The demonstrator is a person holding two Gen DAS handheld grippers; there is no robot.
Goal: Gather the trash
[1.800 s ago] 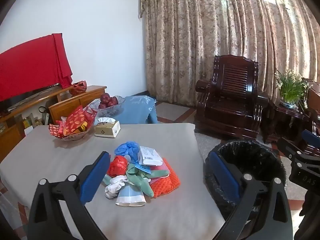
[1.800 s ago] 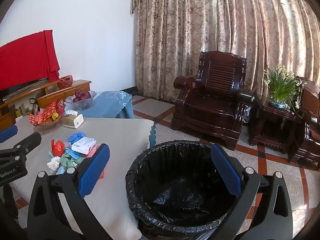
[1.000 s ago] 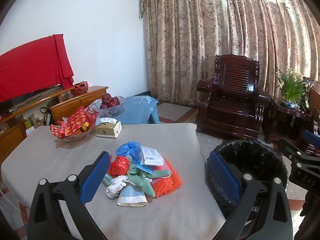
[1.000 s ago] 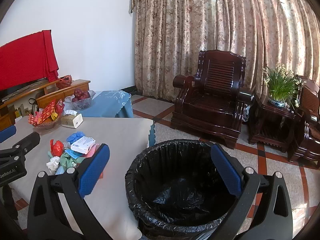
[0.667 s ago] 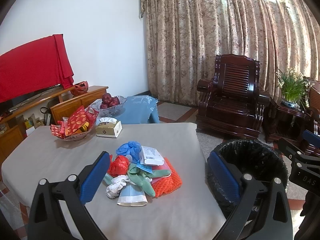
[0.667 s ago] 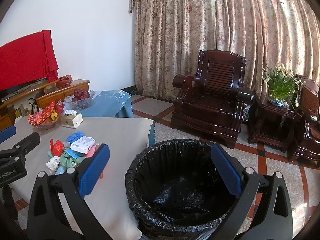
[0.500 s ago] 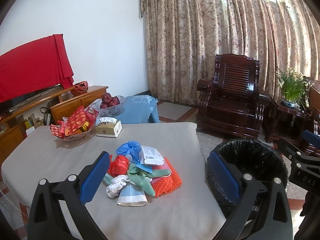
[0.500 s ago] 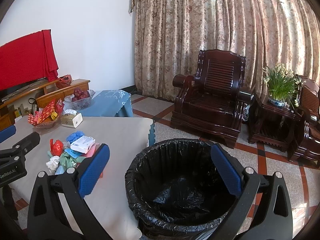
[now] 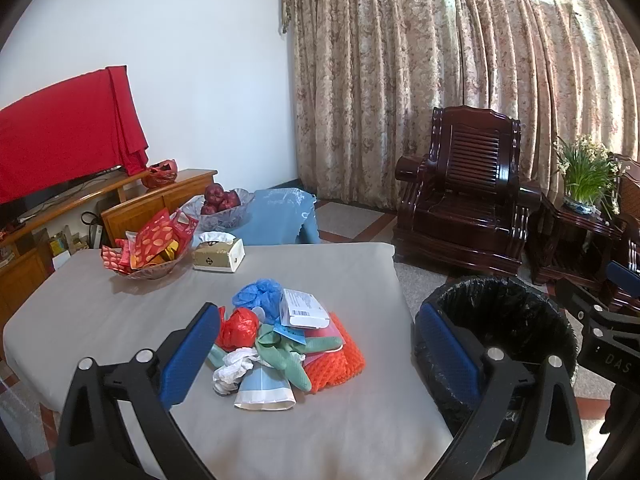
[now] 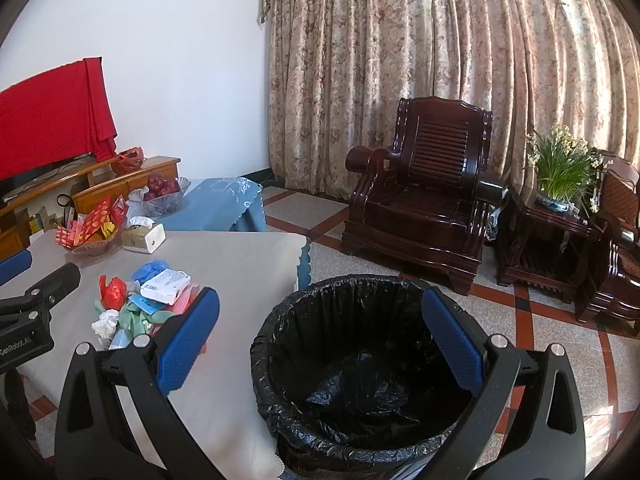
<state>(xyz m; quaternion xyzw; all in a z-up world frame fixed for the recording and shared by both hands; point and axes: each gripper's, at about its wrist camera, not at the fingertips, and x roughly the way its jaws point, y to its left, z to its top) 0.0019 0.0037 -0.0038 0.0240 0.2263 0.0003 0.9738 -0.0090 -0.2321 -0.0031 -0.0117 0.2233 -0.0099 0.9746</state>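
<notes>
Table (image 9: 120, 312): we see a grey-covered top filling the lower L half of the left wrist view; in the right wrist view it sits at 9 o'clock.
Armchair (image 10: 432, 196): dark wood, at 1 o'clock in the right wrist view, in front of the drawn curtain (image 10: 400, 60).
Trash bin (image 10: 360, 364): black-lined, on the floor just beside the table's R edge. At 6 o'clock in our right wrist view, 4 o'clock in the left wrist view. Only the liner shows inside, as far as we can tell; bottom is dark.
Trash pile (image 9: 280, 340): on the table near the edge closest to the bin, at 6 o'clock in the left wrist view. Incl. orange mesh (image 9: 340, 364), white box w/ label (image 9: 302, 308) on top, blue plastic wad (image 9: 256, 292), red plastic bit (image 9: 238, 328), green strips (image 9: 288, 356), crumpled white paper (image 9: 232, 368), flattened pale-blue cup (image 9: 264, 388).
Left gripper (image 9: 316, 356): we hold it above the table w/ jaws spread wide, nothing between them; pile sits between the blue pads (image 9: 190, 356).
Right gripper (image 10: 320, 348): jaws likewise spread, empty, over the bin's mouth.
Snack bowl (image 9: 148, 248): glass, red-orange packets, far L of table at 10 o'clock.
Fruit bowl (image 9: 220, 208): red fruit, on the blue-clothed stand behind.
Tissue box (image 9: 218, 254): just R of the snack bowl.
</notes>
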